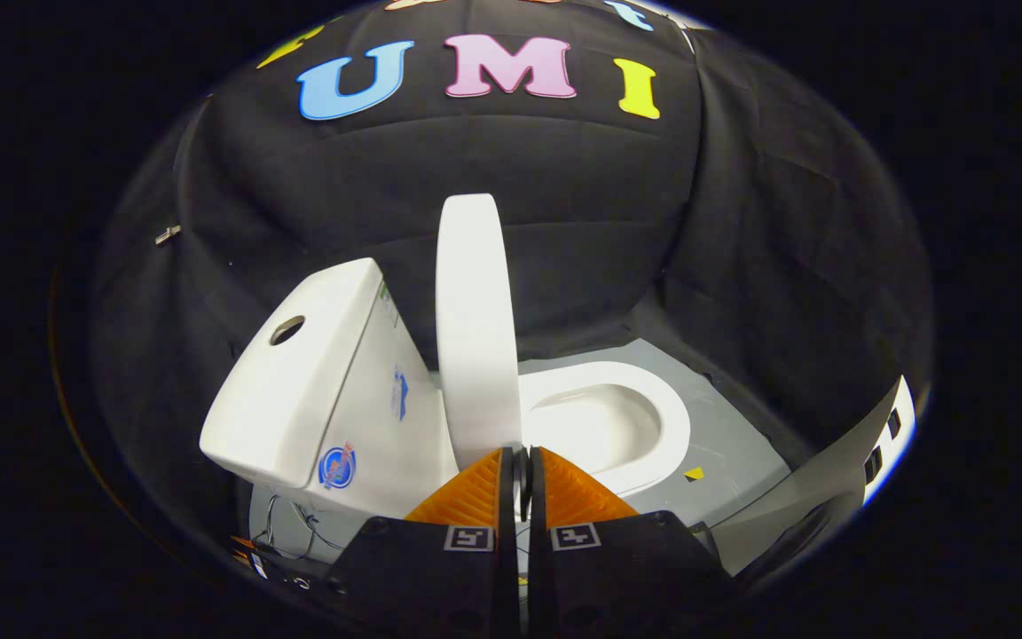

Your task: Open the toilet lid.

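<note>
A white toilet stands on a grey floor panel, seen from its side. Its lid (474, 319) is raised upright, edge-on to me, between the tank (298, 390) and the open bowl (613, 422). My gripper (522, 461) sits at the lid's lower near edge. The fingers are closed to a narrow slit, and a thin pale sliver of the lid's rim shows between them. The seat ring (662, 399) lies flat on the bowl, beyond the fingers to the right.
Black cloth walls close in behind and on both sides. Thin wires (294, 524) trail on the floor under the tank. A small yellow marker (694, 473) lies on the grey panel (742, 453) beside the bowl. A pale panel edge (875, 461) rises at the right.
</note>
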A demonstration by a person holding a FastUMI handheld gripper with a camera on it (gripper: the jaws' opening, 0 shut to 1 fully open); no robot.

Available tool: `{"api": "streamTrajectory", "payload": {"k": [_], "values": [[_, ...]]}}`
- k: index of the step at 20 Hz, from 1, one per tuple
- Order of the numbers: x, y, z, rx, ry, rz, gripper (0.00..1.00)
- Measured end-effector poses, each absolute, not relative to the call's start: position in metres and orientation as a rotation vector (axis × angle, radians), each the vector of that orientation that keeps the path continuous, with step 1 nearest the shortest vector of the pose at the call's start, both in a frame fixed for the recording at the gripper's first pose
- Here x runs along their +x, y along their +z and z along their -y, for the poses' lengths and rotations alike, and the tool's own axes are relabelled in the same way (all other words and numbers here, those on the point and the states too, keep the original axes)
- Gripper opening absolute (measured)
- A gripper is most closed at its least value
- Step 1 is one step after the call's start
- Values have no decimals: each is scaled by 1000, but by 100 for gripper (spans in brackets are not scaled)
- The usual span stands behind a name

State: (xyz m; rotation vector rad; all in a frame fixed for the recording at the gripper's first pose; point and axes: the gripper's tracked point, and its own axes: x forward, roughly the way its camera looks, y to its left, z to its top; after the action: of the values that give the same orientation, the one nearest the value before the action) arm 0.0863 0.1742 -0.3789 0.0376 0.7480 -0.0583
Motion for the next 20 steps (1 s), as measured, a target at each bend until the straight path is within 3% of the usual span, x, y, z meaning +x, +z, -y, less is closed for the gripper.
{"api": "streamTrajectory", "payload": {"k": [10, 20], "values": [[79, -383, -248, -61, 6, -713, 13], [77, -387, -260, -125, 22, -696, 13]]}}
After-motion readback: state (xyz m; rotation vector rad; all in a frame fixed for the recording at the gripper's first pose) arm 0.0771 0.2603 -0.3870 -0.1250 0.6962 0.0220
